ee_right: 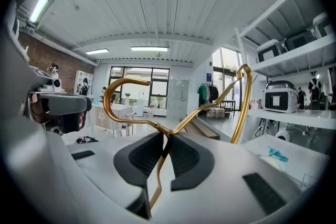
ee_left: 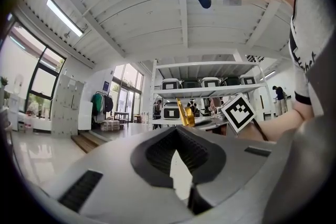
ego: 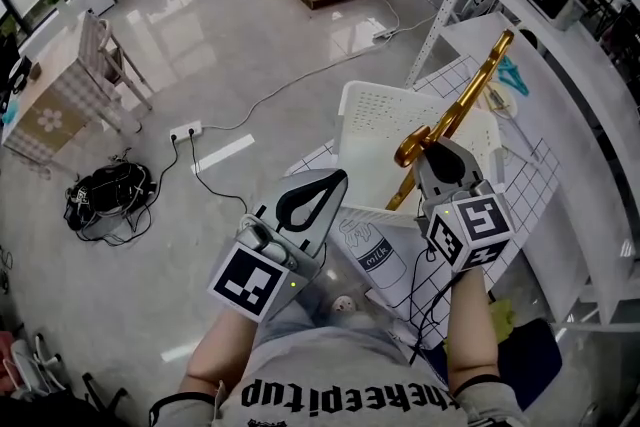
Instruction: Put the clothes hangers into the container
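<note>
The gold hanger (ego: 468, 93) slants up over the white container (ego: 380, 105). Its hook end sits at the right gripper (ego: 432, 147), whose jaws clamp the wire just below the hook. That forearm reaches forward above the grid-patterned sheet (ego: 525, 190). Beside it, the left gripper (ego: 338, 179) points level, jaw tips pressed together on nothing.

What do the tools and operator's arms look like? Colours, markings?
The left tool and right tool are light grey shells tapering to dark ribbed pads, each with a cube of black-and-white square markers at the rear. Person wears a grey short-sleeved shirt with black lettering.
</note>
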`<action>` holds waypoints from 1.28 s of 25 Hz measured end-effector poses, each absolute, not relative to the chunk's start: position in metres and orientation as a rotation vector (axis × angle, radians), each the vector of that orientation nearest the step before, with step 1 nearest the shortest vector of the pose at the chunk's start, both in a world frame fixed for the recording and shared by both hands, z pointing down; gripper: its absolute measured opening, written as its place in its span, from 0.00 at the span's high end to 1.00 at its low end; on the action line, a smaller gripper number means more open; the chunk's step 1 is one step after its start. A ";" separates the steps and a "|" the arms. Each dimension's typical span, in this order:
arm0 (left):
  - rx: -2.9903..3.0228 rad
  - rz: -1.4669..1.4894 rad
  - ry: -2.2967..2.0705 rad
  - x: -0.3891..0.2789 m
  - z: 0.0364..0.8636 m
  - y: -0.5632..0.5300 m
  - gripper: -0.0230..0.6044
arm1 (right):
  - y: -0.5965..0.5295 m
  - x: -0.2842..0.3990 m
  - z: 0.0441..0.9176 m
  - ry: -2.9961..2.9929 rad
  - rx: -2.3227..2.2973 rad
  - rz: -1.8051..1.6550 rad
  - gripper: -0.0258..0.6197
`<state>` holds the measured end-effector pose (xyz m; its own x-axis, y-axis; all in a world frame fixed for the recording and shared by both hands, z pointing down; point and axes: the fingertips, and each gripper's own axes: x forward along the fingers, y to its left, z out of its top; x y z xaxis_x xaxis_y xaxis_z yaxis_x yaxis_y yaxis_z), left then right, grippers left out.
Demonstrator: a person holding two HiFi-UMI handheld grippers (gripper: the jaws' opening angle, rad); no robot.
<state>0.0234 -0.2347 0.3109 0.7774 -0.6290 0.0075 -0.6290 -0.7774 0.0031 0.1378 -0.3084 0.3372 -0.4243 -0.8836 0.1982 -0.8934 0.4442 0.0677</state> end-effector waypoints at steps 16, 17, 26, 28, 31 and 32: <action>2.935 0.007 -1.034 0.019 0.318 -0.250 0.94 | -0.322 0.138 0.396 -2.280 1.440 0.249 0.78; 2.935 0.007 -1.033 0.019 0.318 -0.250 0.94 | -0.321 0.137 0.398 -2.276 1.430 0.260 0.77; 2.930 0.001 -1.033 0.022 0.318 -0.250 0.94 | -0.315 0.131 0.407 -2.313 1.351 0.345 0.66; 2.931 -0.003 -1.034 0.023 0.318 -0.250 0.94 | -0.316 0.133 0.409 -2.290 1.348 0.326 0.66; 2.935 -0.008 -1.032 0.024 0.317 -0.250 0.94 | -0.314 0.137 0.421 -2.218 1.307 0.320 0.66; 2.935 -0.009 -1.031 0.024 0.317 -0.250 0.94 | -0.312 0.137 0.425 -2.211 1.290 0.340 0.66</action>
<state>0.0243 -0.2501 0.3167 0.7804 -0.6253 0.0050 -0.6251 -0.7799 0.0311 0.1368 -0.3124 0.4252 -0.3867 -0.7206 0.5755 -0.8601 0.5069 0.0568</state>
